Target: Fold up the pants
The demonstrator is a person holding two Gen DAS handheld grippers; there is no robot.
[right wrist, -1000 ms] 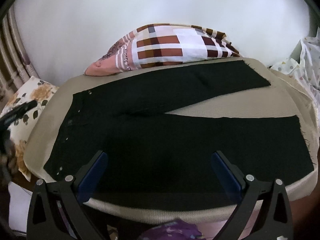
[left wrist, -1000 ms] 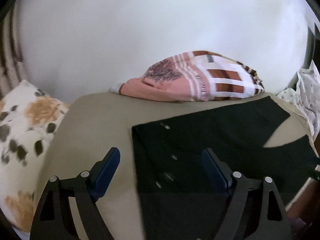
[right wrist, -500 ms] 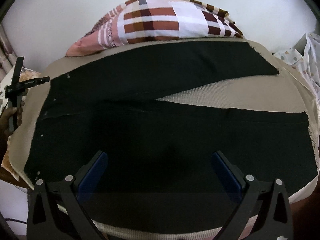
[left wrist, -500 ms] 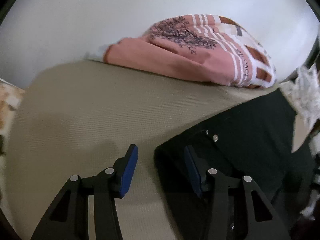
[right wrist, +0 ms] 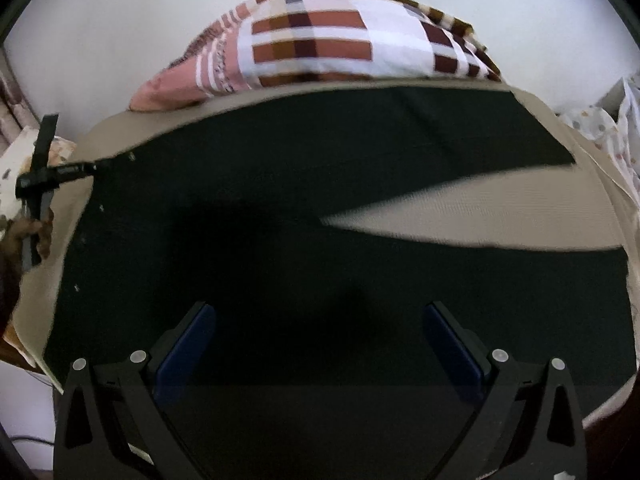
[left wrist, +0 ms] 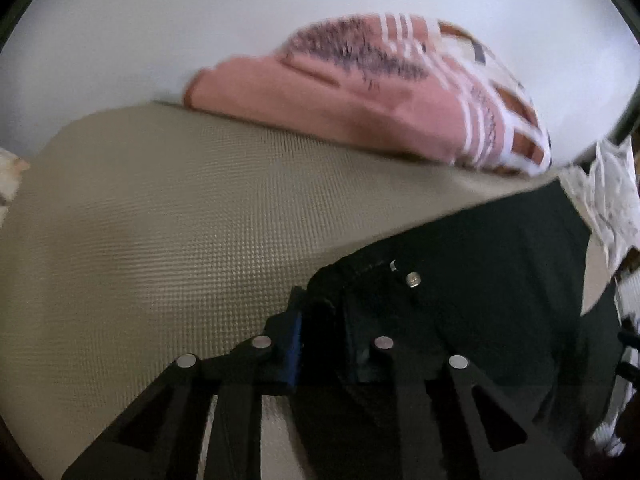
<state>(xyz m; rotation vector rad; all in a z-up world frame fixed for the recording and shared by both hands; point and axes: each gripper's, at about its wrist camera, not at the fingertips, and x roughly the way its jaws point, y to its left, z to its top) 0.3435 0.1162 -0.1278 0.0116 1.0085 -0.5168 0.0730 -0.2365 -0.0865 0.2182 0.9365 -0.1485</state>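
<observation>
Black pants [right wrist: 320, 208] lie flat on a beige padded surface [right wrist: 480, 216], waistband to the left, two legs spread apart to the right. In the left wrist view my left gripper [left wrist: 320, 320] is shut on the far corner of the waistband of the pants [left wrist: 480, 280], near a metal button [left wrist: 412, 279]. It also shows in the right wrist view [right wrist: 96, 166] at the left edge. My right gripper [right wrist: 318, 316] is open wide, low over the near leg, holding nothing.
A pink and checked pillow [right wrist: 320, 44] lies along the back edge against a white wall; it also shows in the left wrist view [left wrist: 380, 92]. A floral pillow [right wrist: 16, 160] sits at the left. Spotted white cloth [right wrist: 600, 132] lies at the right.
My left gripper has moved forward onto the waistband corner and closed on it. My right gripper has moved lower and closer over the near leg, still open.
</observation>
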